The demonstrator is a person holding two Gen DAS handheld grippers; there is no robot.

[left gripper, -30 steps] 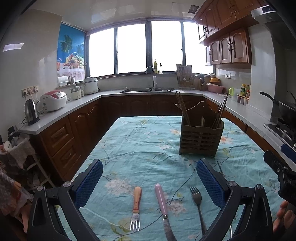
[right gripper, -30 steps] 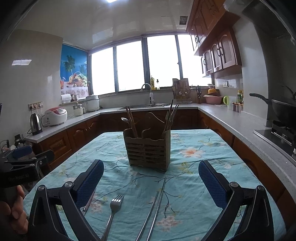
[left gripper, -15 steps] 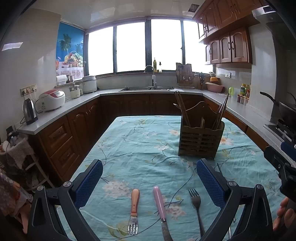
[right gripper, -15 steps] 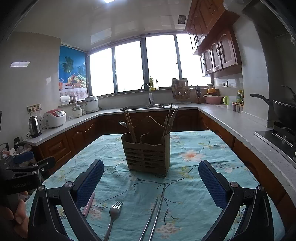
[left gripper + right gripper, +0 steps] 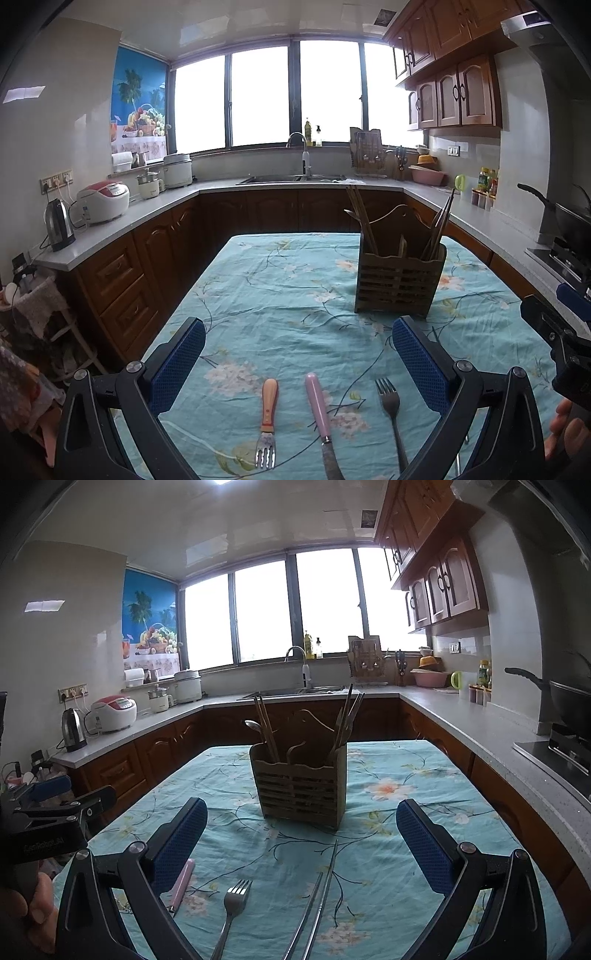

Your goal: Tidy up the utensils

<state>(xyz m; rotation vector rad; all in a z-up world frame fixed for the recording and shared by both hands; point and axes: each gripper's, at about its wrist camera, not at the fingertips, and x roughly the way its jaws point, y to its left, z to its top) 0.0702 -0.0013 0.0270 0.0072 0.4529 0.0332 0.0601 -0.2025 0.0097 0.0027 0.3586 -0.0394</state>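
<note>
Wooden slatted caddy [image 5: 300,786] stands ahead of both claws, dead ahead of the right, ahead and rightward of the left. We find the right gripper [image 5: 301,843] spread wide and empty; metal chopsticks [image 5: 317,897] lie between its fingers, long axis running toward the caddy, steel fork [image 5: 231,912] just left of them. Left gripper [image 5: 299,360] is likewise agape and empty over the pink-handled knife [image 5: 319,413] and wood-handled fork [image 5: 267,421]. We judge the right nearer the chopsticks.
</note>
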